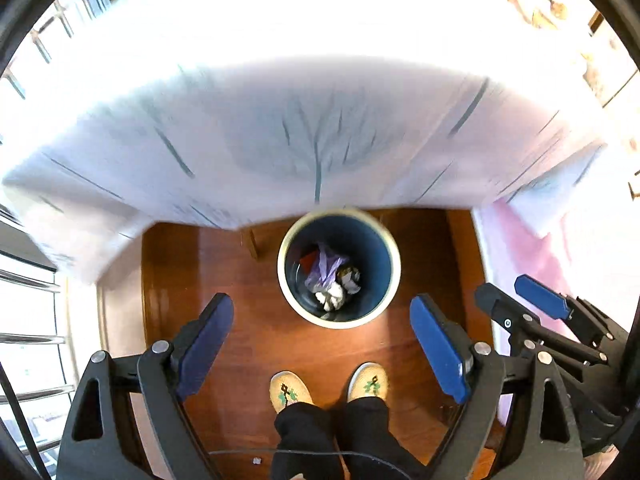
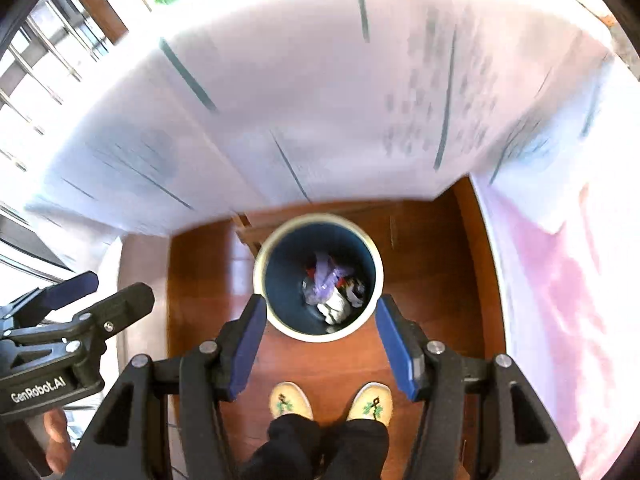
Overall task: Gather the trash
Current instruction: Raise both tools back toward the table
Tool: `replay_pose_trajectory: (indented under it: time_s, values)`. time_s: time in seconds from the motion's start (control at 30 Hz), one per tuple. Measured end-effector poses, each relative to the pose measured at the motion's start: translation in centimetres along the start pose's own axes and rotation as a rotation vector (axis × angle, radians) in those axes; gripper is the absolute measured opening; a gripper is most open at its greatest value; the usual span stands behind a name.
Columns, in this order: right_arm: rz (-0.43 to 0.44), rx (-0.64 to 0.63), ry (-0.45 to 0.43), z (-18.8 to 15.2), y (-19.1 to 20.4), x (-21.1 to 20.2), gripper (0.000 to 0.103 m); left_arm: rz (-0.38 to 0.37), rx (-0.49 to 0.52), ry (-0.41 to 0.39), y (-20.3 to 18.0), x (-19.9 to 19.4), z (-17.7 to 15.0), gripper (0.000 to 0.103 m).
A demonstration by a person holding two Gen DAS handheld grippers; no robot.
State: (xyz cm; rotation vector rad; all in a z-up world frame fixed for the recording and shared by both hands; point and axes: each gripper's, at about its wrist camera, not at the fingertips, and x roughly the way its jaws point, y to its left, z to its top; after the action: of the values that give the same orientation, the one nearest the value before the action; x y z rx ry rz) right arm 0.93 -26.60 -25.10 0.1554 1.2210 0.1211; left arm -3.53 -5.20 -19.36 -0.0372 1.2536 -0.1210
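Observation:
A round bin (image 1: 280,272) (image 2: 258,276) with a cream rim and a dark blue inside stands on the wooden floor, seen from high above. At its bottom lie a purple plastic bag (image 1: 326,270) (image 2: 326,280), crumpled white paper (image 1: 334,300) (image 2: 334,308) and a red scrap. My left gripper (image 1: 322,302) (image 2: 116,286) hangs above the bin, open wide, with nothing between its blue pads. Beside it, my right gripper (image 2: 320,301) (image 1: 504,288) is also open and holds nothing.
A table under a white cloth with dark lines (image 1: 280,140) (image 2: 320,120) overhangs the far side of the bin. A pink-stained white cloth (image 2: 560,280) hangs at the right. The person's yellow slippers (image 1: 290,388) (image 2: 290,400) stand just before the bin. Window bars are at the left.

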Motion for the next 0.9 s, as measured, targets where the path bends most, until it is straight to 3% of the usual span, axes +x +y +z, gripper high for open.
replay_pose_trajectory:
  time_s: [0.47, 0.7, 0.9]
  values:
    - [-0.003, 0.012, -0.213, 6.5, 4.7, -18.7, 0.057, 0.001, 0.075, -0.268, 0.8, -19.5, 6.6, 0.089]
    - [-0.016, 0.001, -0.36, 9.2, 7.1, -23.6, 0.057, 0.002, 0.108, -0.38, 2.1, -24.4, 8.9, 0.089]
    - [-0.014, -0.014, -0.437, 10.6, 8.8, -25.2, 0.057, 0.01, 0.102, -0.373, 2.6, -25.1, 10.9, 0.089]
